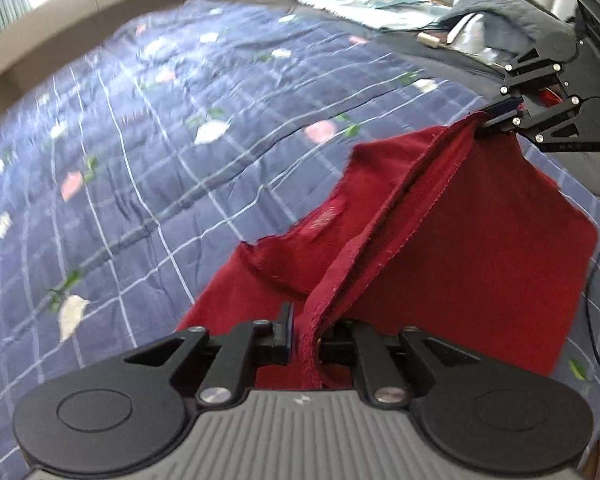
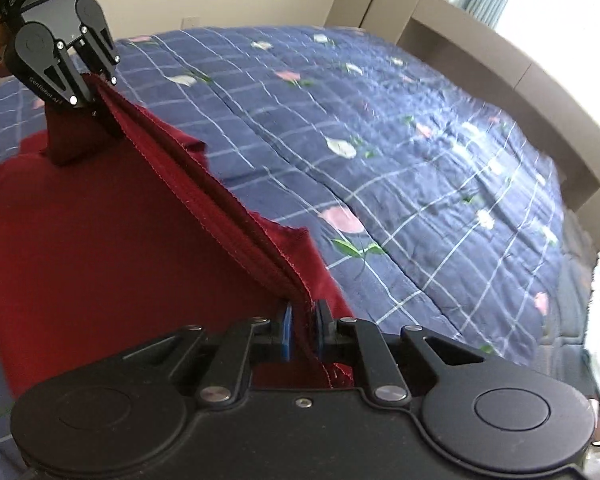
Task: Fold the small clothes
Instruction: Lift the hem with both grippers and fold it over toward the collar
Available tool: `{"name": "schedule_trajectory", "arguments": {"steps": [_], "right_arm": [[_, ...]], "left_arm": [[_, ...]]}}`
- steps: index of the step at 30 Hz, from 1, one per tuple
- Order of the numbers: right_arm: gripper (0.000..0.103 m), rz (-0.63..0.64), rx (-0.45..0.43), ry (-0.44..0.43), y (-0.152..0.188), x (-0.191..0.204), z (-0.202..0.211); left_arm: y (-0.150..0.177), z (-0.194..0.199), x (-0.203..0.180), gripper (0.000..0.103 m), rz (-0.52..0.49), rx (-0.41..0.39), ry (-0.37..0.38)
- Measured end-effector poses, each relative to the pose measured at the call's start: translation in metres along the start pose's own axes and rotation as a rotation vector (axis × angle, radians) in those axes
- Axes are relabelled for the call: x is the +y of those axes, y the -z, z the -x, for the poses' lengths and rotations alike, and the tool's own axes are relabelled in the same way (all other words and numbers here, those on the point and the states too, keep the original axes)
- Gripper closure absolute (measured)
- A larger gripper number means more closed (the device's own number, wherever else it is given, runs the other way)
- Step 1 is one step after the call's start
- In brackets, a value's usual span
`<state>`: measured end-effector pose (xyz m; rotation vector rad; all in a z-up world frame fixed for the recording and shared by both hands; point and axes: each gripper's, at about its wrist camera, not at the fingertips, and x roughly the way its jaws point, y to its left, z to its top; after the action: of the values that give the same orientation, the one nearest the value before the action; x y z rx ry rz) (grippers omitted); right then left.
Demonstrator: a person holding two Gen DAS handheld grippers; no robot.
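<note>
Above quilt [image 1: 140, 160], red garment [image 1: 480, 248] stretched taut, frayed doubled edge, both claws pinching

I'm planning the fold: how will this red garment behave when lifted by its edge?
Probably floppy: the red garment sags between the left gripper and right gripper, draping onto the quilt. Likely light, since two small pinches hold it. Its doubled edge may slip unevenly.

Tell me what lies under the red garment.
Under the red garment, held taut by the left gripper and right gripper, lies the blue checked floral quilt. Whatever lies directly beneath the cloth is covered.
</note>
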<state>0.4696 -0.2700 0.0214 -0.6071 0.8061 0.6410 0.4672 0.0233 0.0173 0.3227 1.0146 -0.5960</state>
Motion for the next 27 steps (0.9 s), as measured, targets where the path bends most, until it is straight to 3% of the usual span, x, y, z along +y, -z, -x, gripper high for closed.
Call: {"name": "schedule_trajectory", "arguments": {"steps": [3, 4, 7, 10, 12, 19, 22, 27], "right_arm": [[0.083, -0.036, 0.016, -0.013, 0.003, -0.01, -0.023], [0.076, -0.05, 0.016, -0.012, 0.005, -0.014, -0.028], [0.065, -0.145, -0.005, -0.003, 0.014, -0.032, -0.036], [0.046, -0.297, -0.071, -0.036, 0.031, -0.052, -0.026], [0.043, -0.401, -0.101, -0.061, 0.046, -0.061, -0.019], [0.041, -0.557, -0.1, -0.086, 0.088, -0.055, -0.009], [0.04, -0.591, -0.111, -0.108, 0.095, -0.047, -0.01], [0.044, -0.646, -0.111, -0.105, 0.096, -0.047, -0.018]], "left_arm": [[-0.003, -0.025, 0.021, 0.077, 0.055, 0.014, 0.034], [-0.003, -0.029, 0.027, 0.059, 0.071, 0.014, 0.04], [0.0, -0.035, 0.045, 0.029, 0.12, 0.006, 0.058], [0.006, -0.032, 0.06, 0.008, 0.159, -0.008, 0.112], [0.013, -0.026, 0.07, 0.001, 0.19, -0.03, 0.151], [0.019, -0.014, 0.106, 0.001, 0.346, -0.078, 0.206], [0.026, -0.012, 0.103, 0.001, 0.364, -0.105, 0.257], [0.044, -0.023, 0.099, 0.002, 0.418, -0.097, 0.269]]}}
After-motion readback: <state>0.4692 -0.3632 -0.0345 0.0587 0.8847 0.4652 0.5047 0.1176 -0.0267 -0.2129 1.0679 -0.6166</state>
